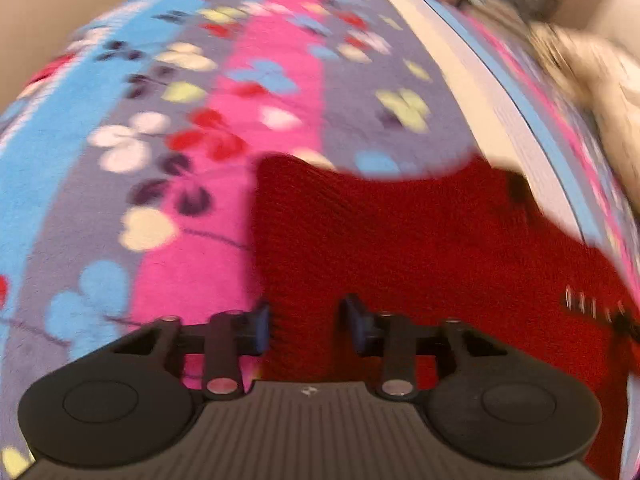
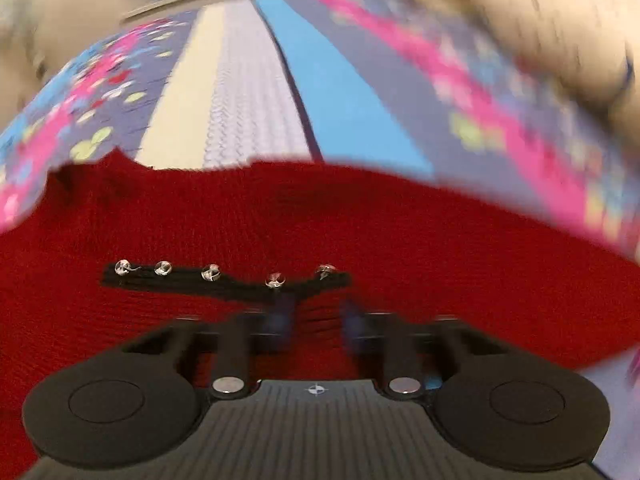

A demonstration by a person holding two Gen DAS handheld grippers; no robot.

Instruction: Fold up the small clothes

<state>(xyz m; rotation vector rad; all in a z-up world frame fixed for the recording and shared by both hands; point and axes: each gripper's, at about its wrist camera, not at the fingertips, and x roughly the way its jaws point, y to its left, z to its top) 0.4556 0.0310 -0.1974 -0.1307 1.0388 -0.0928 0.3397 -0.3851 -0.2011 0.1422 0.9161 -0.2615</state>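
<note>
The red knit garment (image 2: 360,220) lies flat on the floral blanket (image 1: 160,120), soft, light and floppy. My left gripper (image 1: 306,326) and right gripper (image 2: 316,320) both gape unclenched above it; I'd pinch the hem, clear of the black button strip (image 2: 224,278).

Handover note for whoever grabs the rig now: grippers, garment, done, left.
Left gripper: open, low over the left edge of the red knit garment, holding nothing.
Right gripper: open, blurred, just short of the black button strip with its clear buttons; not gripping.
Garment lies spread on the flowered blanket; a beige heap sits at the far right.
Done: no fold visible from these views.
Left: grasp the edges, fold the garment, probably starting from the near side.
</note>
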